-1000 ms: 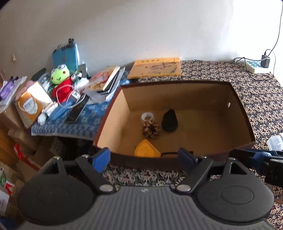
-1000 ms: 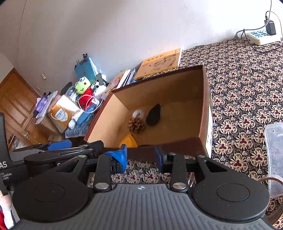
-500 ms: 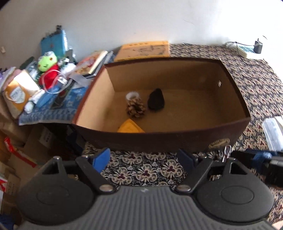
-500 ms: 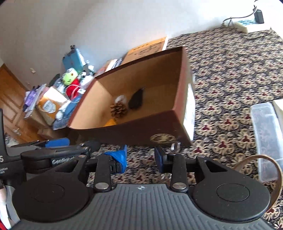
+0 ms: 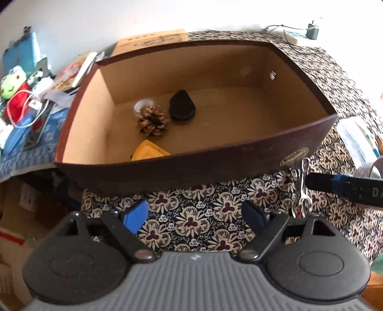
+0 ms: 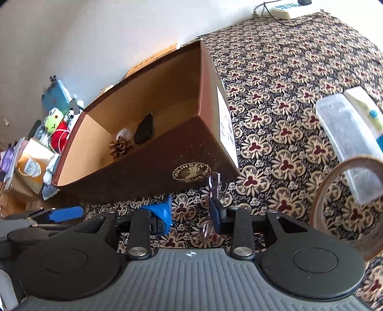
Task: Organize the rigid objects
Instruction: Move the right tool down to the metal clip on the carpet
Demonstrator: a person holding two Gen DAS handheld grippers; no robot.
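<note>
A brown cardboard box (image 5: 215, 165) stands open on the patterned cloth and also shows in the right wrist view (image 6: 153, 165). Inside lie a pine cone (image 5: 152, 120), a black object (image 5: 181, 108), a white ring (image 5: 143, 106) and a yellow object (image 5: 149, 150). My left gripper (image 5: 195, 214) is open and empty just in front of the box. My right gripper (image 6: 191, 211) is open above the cloth at the box's near right corner. A metal clasp (image 6: 215, 184) lies on the cloth against its right finger; it also shows in the left wrist view (image 5: 302, 189).
A clear plastic box (image 6: 347, 141) and a tape roll (image 6: 347, 205) lie to the right. A frog plush (image 5: 10, 83), books and clutter sit left of the box. A power strip (image 6: 289, 8) lies by the far wall.
Both grippers have drawn back from over the box and lowered toward the cloth in front of it. The metal clasp has come into view by the right gripper.
</note>
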